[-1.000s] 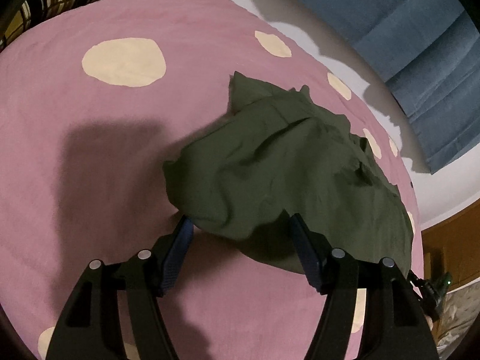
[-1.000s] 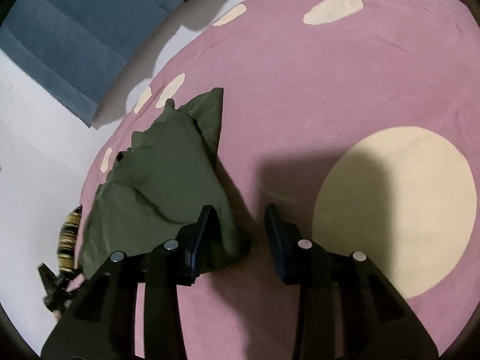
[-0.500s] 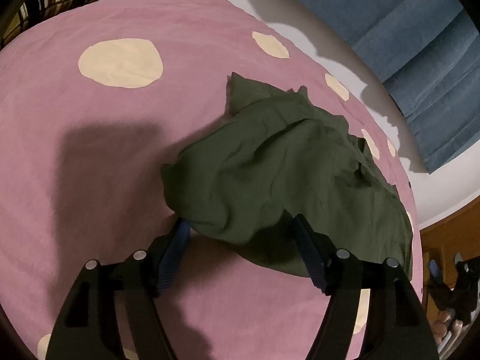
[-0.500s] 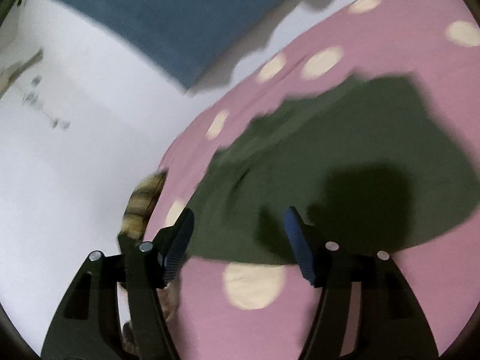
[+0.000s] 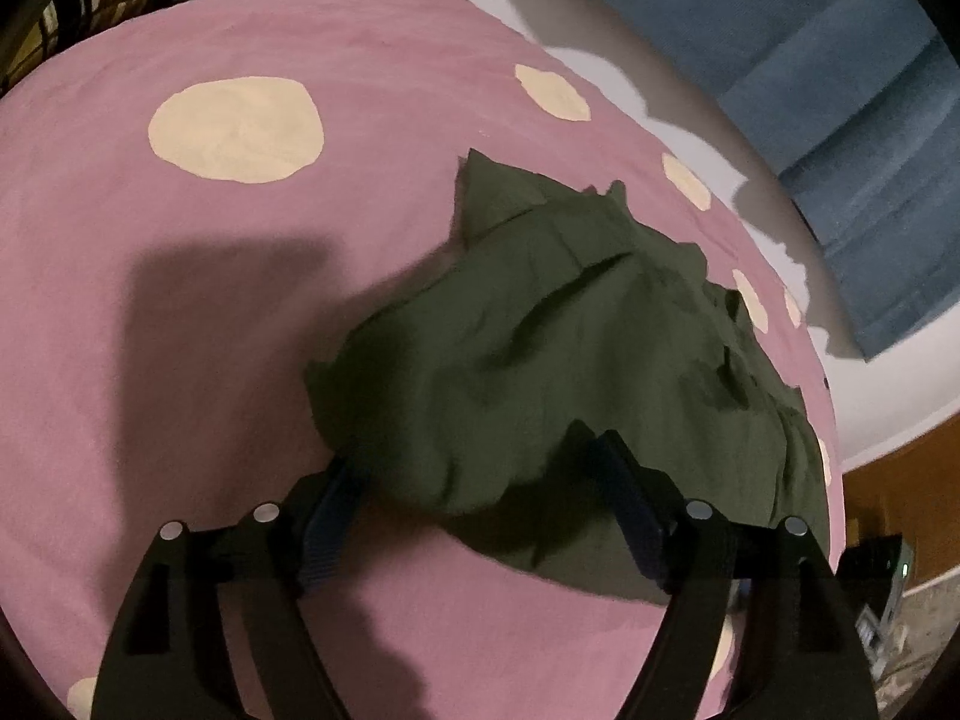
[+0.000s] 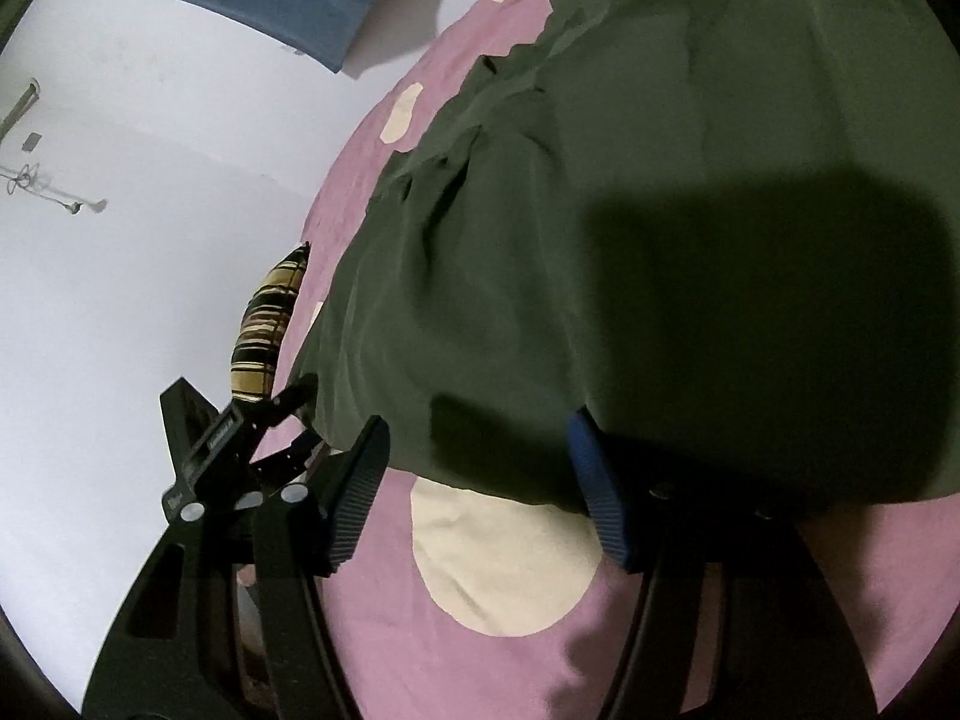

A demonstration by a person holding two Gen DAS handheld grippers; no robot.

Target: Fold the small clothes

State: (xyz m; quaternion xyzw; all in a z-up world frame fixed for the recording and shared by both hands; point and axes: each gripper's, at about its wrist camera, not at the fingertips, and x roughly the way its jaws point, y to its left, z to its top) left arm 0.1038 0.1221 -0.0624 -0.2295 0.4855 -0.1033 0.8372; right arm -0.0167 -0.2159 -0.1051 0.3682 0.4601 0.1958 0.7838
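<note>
On the bed [image 5: 180, 300], upon a pink cover with cream spots, toward its far-right edge: one dark green garment [image 5: 570, 360], crumpled, ridged with creases, one corner pointing away toward the far side; no clean fold line visible anywhere.

Left tongs [image 5: 474, 486]: released, jaws spread wide, set at the garment's near-left edge; left pad partly under the cloth's hem, right pad against or just above the cloth, contact not certain; nothing grasped.

Right tongs [image 6: 480, 462]: likewise released, jaws well apart, poised at the garment's [image 6: 660, 210] opposite hem above a cream spot; no cloth between the pads; left tongs [image 6: 240, 438] visible beyond at the far hem.

Also noted: striped pillow [image 5: 120, 0] at the bed's far-left corner; blue curtain [image 5: 810, 90] against the white wall behind.

Progress, by judgement: task barely begun; garment neither flattened nor folded; left to do: seize both hems, spread flat, fold, tidy.
</note>
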